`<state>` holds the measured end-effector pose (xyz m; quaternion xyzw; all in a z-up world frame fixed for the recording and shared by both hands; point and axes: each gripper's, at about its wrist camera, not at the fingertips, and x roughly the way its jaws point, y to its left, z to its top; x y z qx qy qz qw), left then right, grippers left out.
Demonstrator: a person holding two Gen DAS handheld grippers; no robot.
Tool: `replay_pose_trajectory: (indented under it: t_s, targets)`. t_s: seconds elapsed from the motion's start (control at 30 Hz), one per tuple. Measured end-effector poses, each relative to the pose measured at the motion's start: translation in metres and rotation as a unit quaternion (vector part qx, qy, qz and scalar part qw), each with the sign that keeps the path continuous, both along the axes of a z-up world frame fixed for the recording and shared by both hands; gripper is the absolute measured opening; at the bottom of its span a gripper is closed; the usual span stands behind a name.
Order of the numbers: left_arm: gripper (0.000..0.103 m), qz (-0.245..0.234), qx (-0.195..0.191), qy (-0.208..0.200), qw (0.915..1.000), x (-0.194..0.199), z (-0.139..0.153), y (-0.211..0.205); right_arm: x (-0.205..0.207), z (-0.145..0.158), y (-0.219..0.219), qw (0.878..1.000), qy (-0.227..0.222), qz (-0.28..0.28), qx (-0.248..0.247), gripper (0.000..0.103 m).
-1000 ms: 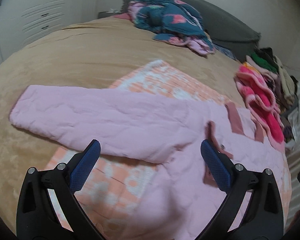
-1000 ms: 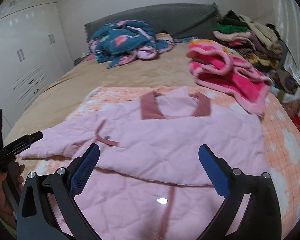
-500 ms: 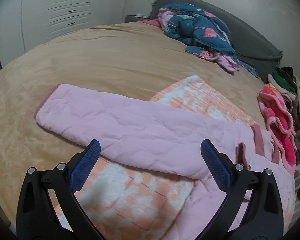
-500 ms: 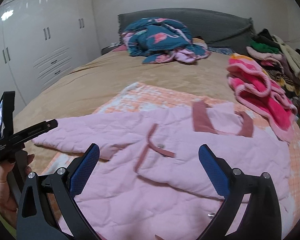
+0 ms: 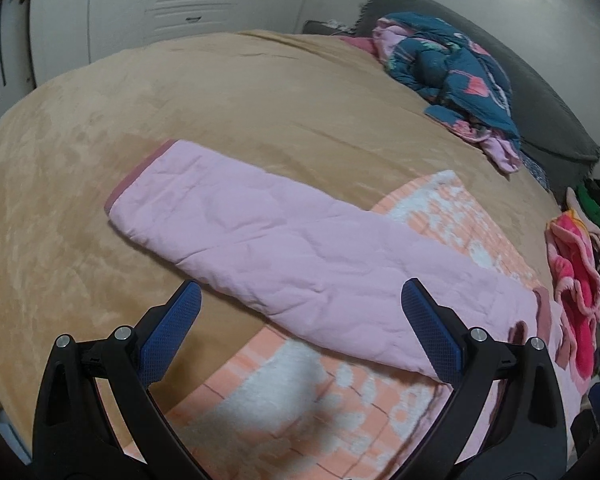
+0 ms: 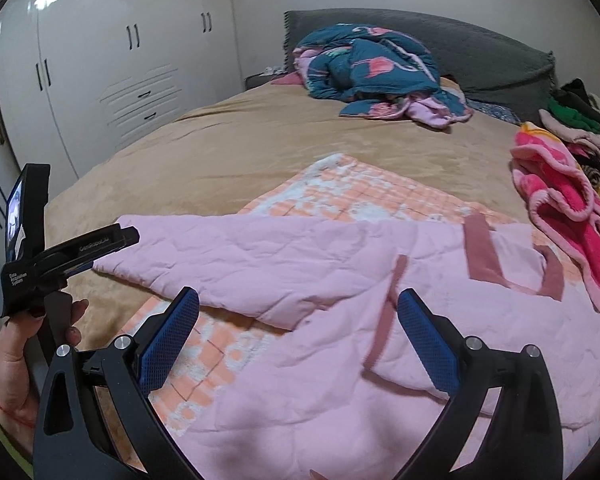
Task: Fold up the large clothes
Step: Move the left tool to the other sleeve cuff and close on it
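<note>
Left gripper (image 5: 300, 320) and right gripper (image 6: 298, 326) both spread wide, empty, above pink quilted jacket (image 6: 340, 320) on bed (image 5: 220, 92).

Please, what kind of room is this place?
Most likely a home bedroom: a large bed with a tan blanket, a dark grey headboard, white wardrobe doors, and a pile of clothes beside the pink jacket.
</note>
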<state>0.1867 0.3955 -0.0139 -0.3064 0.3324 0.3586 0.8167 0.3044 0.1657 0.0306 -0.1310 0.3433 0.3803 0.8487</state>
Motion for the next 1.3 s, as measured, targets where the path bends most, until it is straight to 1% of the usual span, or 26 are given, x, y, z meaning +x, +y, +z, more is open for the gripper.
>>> replay_pose_trajectory:
  t_s: [0.27, 0.33, 0.4, 0.43, 0.53, 0.63, 0.7, 0.77, 0.87, 1.0, 1.13, 1.17, 1.2, 1.23, 1.27, 1.3]
  targets:
    - [0.094, 0.028, -0.029, 0.009, 0.9992, -0.007, -0.021, 0.022, 0.002, -0.022, 0.025, 1.0, 0.019, 0.012, -0.005, 0.099]
    - [0.094, 0.033, -0.054, 0.001, 0.998, -0.008, -0.032, 0.03, 0.002, -0.026, 0.028, 1.0, 0.023, 0.015, -0.007, 0.099]
    - [0.094, 0.039, -0.091, -0.011, 0.995, -0.01, -0.045, 0.038, 0.002, -0.03, 0.029, 1.0, 0.022, 0.016, -0.01, 0.099]
    - [0.094, 0.044, -0.1, -0.012, 0.994, -0.01, -0.05, 0.04, 0.002, -0.032, 0.029, 1.0, 0.021, 0.015, -0.011, 0.099]
    - [0.094, 0.059, -0.128, -0.026, 0.9897, -0.013, -0.065, 0.049, 0.006, -0.038, 0.023, 0.999, 0.028, 0.01, -0.012, 0.099]
    - [0.094, 0.068, -0.137, -0.034, 0.9877, -0.012, -0.075, 0.058, 0.01, -0.041, 0.012, 0.999, 0.035, 0.001, -0.009, 0.099]
    - [0.094, 0.083, -0.145, -0.037, 0.9852, -0.014, -0.084, 0.068, 0.011, -0.043, 0.002, 0.999, 0.035, -0.002, -0.008, 0.099]
    - [0.094, 0.094, -0.158, -0.051, 0.9816, -0.018, -0.092, 0.076, 0.014, -0.045, -0.011, 0.999, 0.033, -0.009, -0.012, 0.099]
    - [0.094, 0.105, -0.164, -0.069, 0.9783, -0.02, -0.101, 0.087, 0.02, -0.048, -0.03, 0.999, 0.03, -0.023, -0.016, 0.099]
    - [0.094, 0.127, -0.151, -0.093, 0.9759, -0.026, -0.103, 0.092, 0.029, -0.053, -0.057, 0.998, 0.032, -0.049, -0.015, 0.099]
    - [0.093, 0.133, -0.137, -0.101, 0.9765, -0.029, -0.101, 0.093, 0.036, -0.056, -0.086, 0.996, 0.042, -0.077, -0.005, 0.099]
    - [0.087, 0.132, -0.134, -0.105, 0.9765, -0.031, -0.1, 0.094, 0.037, -0.057, -0.093, 0.995, 0.044, -0.084, -0.002, 0.099]
    - [0.072, 0.133, -0.131, -0.105, 0.9768, -0.031, -0.099, 0.096, 0.038, -0.057, -0.097, 0.995, 0.043, -0.088, -0.002, 0.099]
    - [0.063, 0.132, -0.129, -0.105, 0.9771, -0.033, -0.099, 0.097, 0.039, -0.057, -0.101, 0.995, 0.043, -0.093, -0.001, 0.099]
    - [0.047, 0.127, -0.127, -0.105, 0.9781, -0.034, -0.098, 0.098, 0.039, -0.057, -0.105, 0.994, 0.043, -0.097, 0.001, 0.099]
    - [0.036, 0.118, -0.124, -0.106, 0.9795, -0.034, -0.097, 0.099, 0.04, -0.057, -0.11, 0.994, 0.044, -0.102, 0.003, 0.099]
